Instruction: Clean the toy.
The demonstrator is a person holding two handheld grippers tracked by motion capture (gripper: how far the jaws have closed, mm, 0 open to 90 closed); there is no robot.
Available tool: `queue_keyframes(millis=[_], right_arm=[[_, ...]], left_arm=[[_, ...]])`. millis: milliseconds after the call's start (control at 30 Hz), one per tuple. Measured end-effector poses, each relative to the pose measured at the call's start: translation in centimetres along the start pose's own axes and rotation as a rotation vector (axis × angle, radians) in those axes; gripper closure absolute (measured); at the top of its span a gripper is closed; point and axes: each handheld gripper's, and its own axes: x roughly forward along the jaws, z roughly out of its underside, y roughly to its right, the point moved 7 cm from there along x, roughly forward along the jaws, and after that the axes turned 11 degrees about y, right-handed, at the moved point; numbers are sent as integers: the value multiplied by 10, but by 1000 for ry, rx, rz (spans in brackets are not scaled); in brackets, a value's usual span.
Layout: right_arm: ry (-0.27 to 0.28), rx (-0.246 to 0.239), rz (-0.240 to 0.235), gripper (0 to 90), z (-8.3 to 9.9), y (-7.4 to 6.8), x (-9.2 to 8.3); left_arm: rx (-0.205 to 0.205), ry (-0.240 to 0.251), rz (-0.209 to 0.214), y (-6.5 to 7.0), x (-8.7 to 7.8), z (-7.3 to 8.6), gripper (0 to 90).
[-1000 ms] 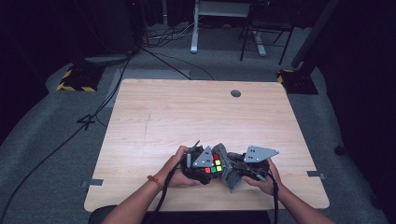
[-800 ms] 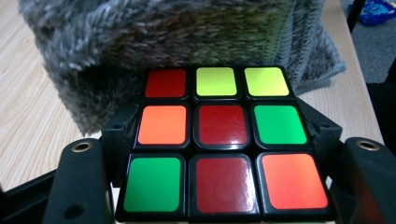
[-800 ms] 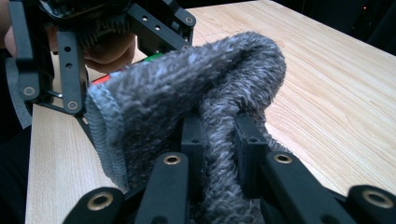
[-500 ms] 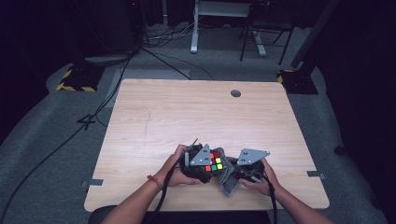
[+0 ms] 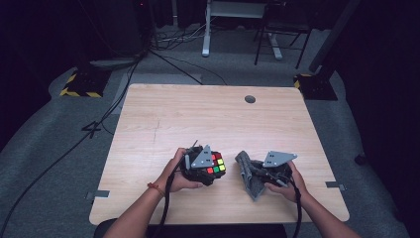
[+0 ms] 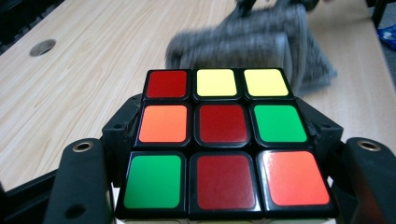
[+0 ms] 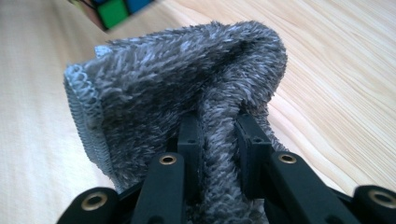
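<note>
Left fingers: both black fingers (image 6: 77,186) of my left gripper (image 5: 200,166) press on opposite sides of a puzzle cube (image 6: 223,140), pinching it firmly.
Cube, seen from my fingers: it sits squarely between them, its top face toward me, showing red, yellow, yellow in the far row, then orange, red, green, then green, red, orange nearest me.
Right fingers: the fingers (image 7: 189,140) of my right gripper (image 5: 257,173) squeeze a fold of grey fluffy cloth (image 7: 187,88); the jaws have just been opening a little, with the fold between them and both pads on it.
Cloth: it bunches up beyond my right fingertips, its stitched edge off to their left.
Between my hands: cube and cloth lie near each other but apart, above a pale wooden table (image 5: 198,119).
Beyond my left fingers: the cloth shows blurred, past the cube's far row.
</note>
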Motion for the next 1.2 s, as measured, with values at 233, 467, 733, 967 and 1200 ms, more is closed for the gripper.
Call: queue_keyframes(millis=[233,467,733,967,1200], right_arm=[[-39,35,67,739,14,26,-7],[-75,55,52,717,23,31,-7],[-111,51,-17,678,32,19,3],[-114,69,-32,635,36,16,8],[-107,71,-41,571,36,15,9]], left_arm=[[-71,-47,-26,-19,-4,27,330],[-130,-93,5,-23,-6,51,330],[-137,-134,71,-11,4,62,328],[-172,-145,88,-10,7,70,318],[-162,-173,77,-9,8,72,316]])
